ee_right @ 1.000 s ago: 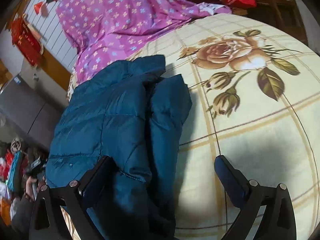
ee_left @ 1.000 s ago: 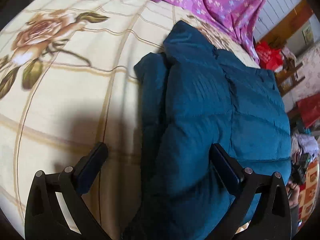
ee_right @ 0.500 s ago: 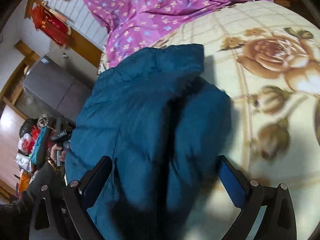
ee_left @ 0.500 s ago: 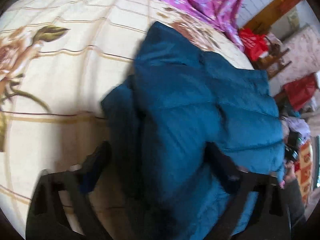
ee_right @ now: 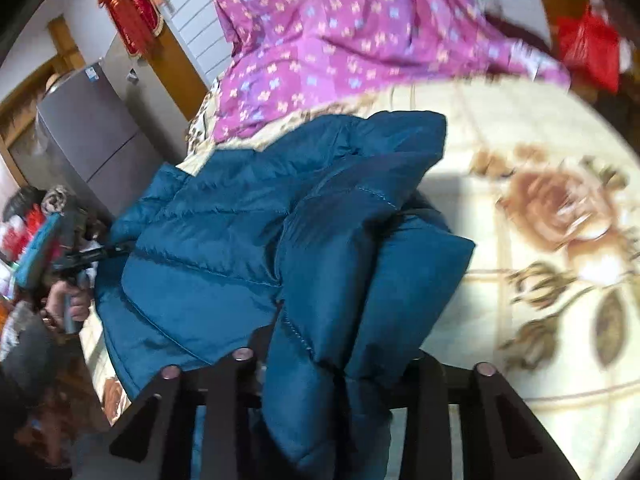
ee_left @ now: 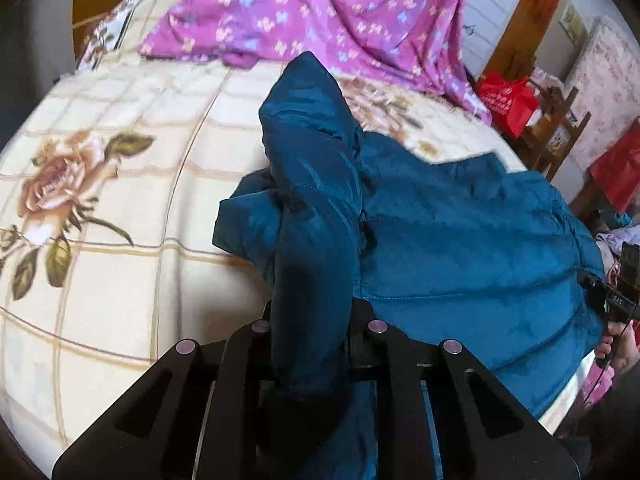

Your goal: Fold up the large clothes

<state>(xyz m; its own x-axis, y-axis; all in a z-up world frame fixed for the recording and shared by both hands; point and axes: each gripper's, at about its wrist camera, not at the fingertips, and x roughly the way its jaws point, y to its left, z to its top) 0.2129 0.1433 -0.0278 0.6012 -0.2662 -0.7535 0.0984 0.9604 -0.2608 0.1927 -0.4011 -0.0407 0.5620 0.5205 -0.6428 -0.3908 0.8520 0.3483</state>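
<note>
Cream bedspread with big brown roses, that's the surface everything sits on. Left gripper has its jaws pinched in narrow on a fold of the teal jacket, and the pinched bit runs up from the jaws in a ridge that stands above the rest of the coat. Right gripper is the same deal, jaws clamped on a thick bunch of the jacket, padding bulging out on both sides of them. The rest of the jacket lies heaped on the bedspread near the edge of the bed, quilted seams showing, partly doubled over itself. Past it, at the far end, a purple sheet with small flowers is crumpled in a pile, touching the bedspread. Off the bed there's a grey fridge against the wall, a red hanging ornament above it, and red bags by a wooden chair. Right-wrist view is a bit blurry.
</note>
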